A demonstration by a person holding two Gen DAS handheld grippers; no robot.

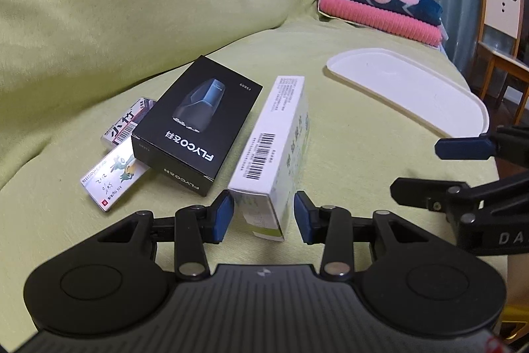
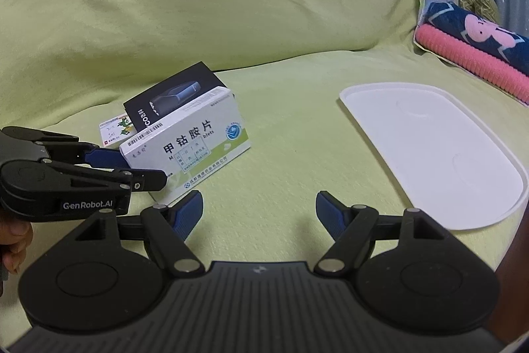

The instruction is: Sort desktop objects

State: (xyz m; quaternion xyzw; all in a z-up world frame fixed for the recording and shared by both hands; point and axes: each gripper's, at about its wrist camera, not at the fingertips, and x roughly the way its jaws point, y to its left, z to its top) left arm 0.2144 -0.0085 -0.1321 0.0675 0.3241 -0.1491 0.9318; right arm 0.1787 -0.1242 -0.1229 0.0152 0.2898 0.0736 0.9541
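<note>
Right now, left gripper (image 1: 263, 215) spread wide around the near end of the white medicine box (image 1: 276, 154), blue pads (image 1: 222, 215) flanking the carton's end face on both sides. Left pad close against the box corner, right pad standing just off the other face with a visible sliver of gap, so not clamped. Box standing on its long narrow edge on the green sofa cover (image 1: 347, 161), barcode face up toward the left wrist camera, long axis running away from the fingers. From the right wrist view, same box (image 2: 191, 144) shown broadside, green-and-white printed face legible, with the left gripper (image 2: 125, 166) reaching in from the left edge at its near end. Just beside the carton on its left, black shaver box (image 1: 198, 124) lying flat, partly over a small card with a cartoon print (image 1: 112, 177) and a second small packet (image 1: 129, 121) behind it. Right gripper (image 2: 259, 214) wide open and empty, hovering low over bare cover, carton off to its left and white tray (image 2: 439, 154) off to its right. Tray lying flat on the cover, well apart from the cluster of boxes. Folded pink and navy towels (image 1: 380, 9) stacked at the far end of the sofa.
</note>
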